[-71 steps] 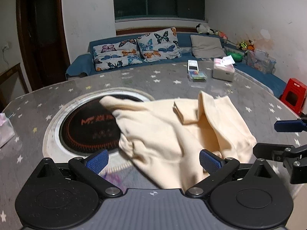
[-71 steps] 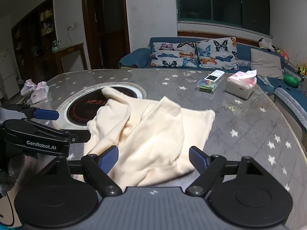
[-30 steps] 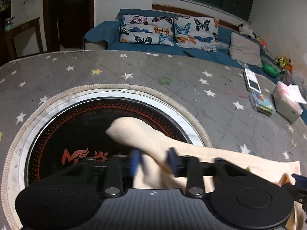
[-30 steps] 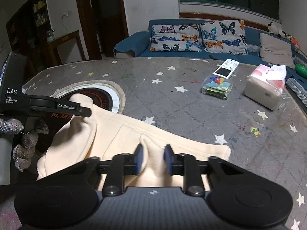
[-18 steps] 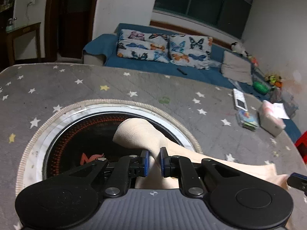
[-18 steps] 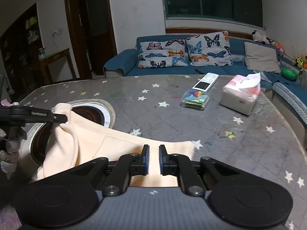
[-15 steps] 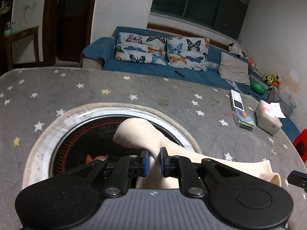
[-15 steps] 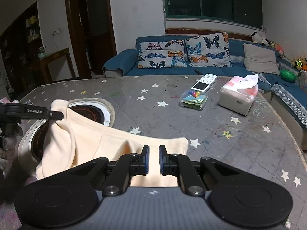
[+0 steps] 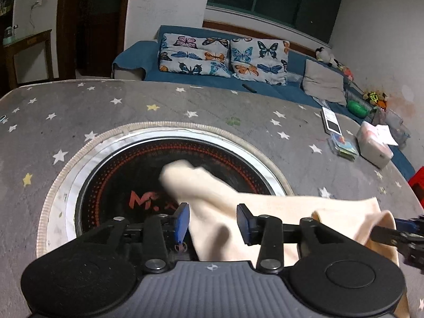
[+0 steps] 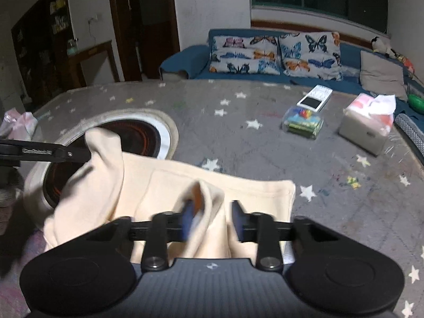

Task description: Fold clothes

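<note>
A cream-coloured garment (image 10: 169,185) lies on the grey star-patterned table (image 10: 238,137), its left part over the round black inset. In the left wrist view my left gripper (image 9: 213,221) is open, its blue pads apart on either side of a fold of the garment (image 9: 201,190). In the right wrist view my right gripper (image 10: 212,220) is open too, with a raised fold of cloth between the pads. The left gripper's finger (image 10: 45,152) shows at the garment's left tip. The right gripper's fingers (image 9: 392,234) show at the garment's right corner.
A round black inset with a white rim (image 9: 111,175) sits in the table. A tissue box (image 10: 365,129), a clear box of coloured items (image 10: 302,122) and a white remote (image 10: 314,98) stand at the far right. A blue sofa with butterfly cushions (image 10: 275,53) lies behind.
Both grippers were shut on folds of the garment half a second ago. Now both have opened, and the cloth has dropped lower between the pads.
</note>
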